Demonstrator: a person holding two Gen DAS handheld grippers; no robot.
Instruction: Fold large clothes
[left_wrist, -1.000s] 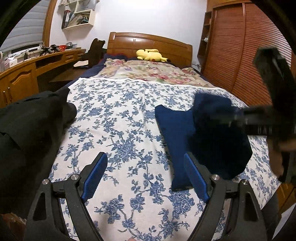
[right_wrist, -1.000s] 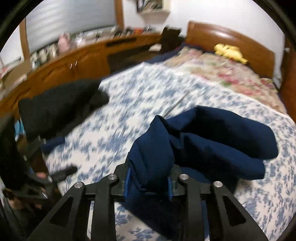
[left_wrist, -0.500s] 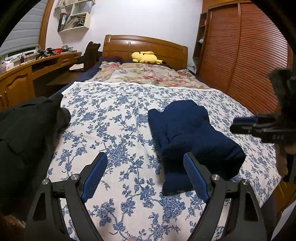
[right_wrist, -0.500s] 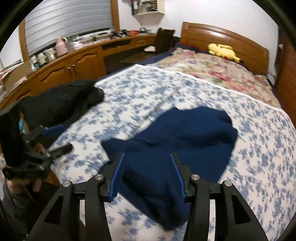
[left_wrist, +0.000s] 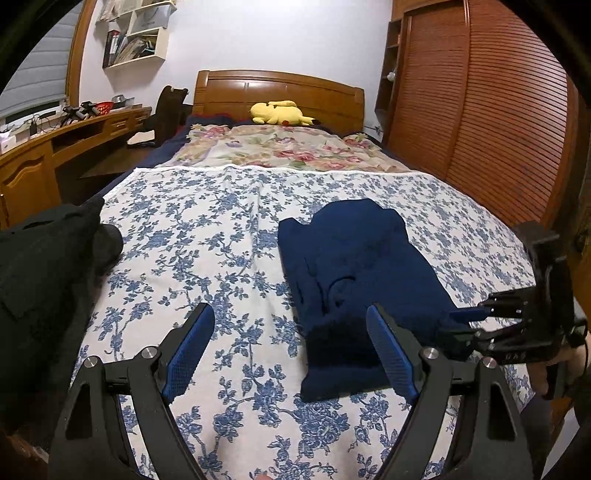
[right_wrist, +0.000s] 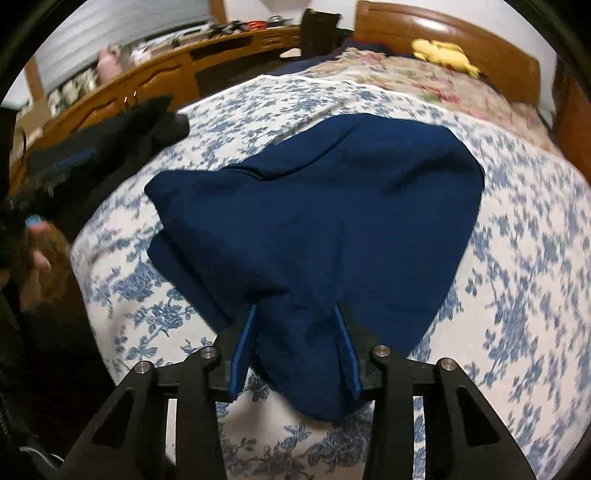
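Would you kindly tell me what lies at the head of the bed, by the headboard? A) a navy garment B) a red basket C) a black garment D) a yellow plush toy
D: the yellow plush toy lies against the wooden headboard, beyond the floral cover.

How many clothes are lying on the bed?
2. A navy blue garment lies folded near the bed's right side, and a black garment is heaped at the left edge. More could be out of view.
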